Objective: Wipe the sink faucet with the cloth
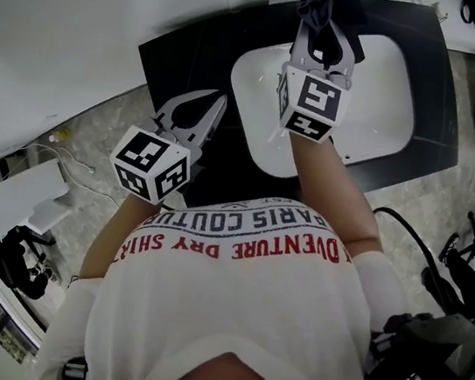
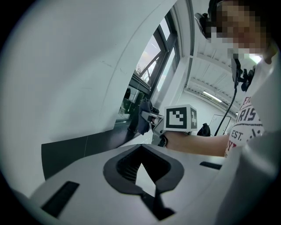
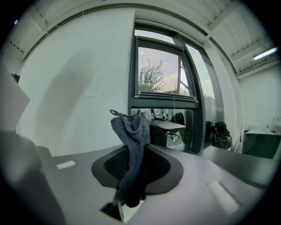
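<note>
My right gripper [image 1: 321, 16] reaches over the far end of the white sink basin [image 1: 375, 99] and is shut on a dark grey cloth [image 1: 334, 3]. In the right gripper view the cloth [image 3: 131, 145] is pinched between the jaws, bunched above them and hanging below. The faucet is hidden under the cloth and gripper. My left gripper [image 1: 218, 102] hovers over the black counter [image 1: 196, 55] left of the basin, jaws closed on nothing. The left gripper view shows its own closed jaws [image 2: 141, 154] and, beyond them, the right gripper [image 2: 151, 117] with the cloth [image 2: 142, 117].
A white wall [image 1: 77, 19] runs along the counter's left and far side. Black cables and equipment [image 1: 457, 262] lie on the floor to the right. A small white stand [image 1: 14, 204] is at lower left. A window [image 3: 160, 72] faces the right gripper.
</note>
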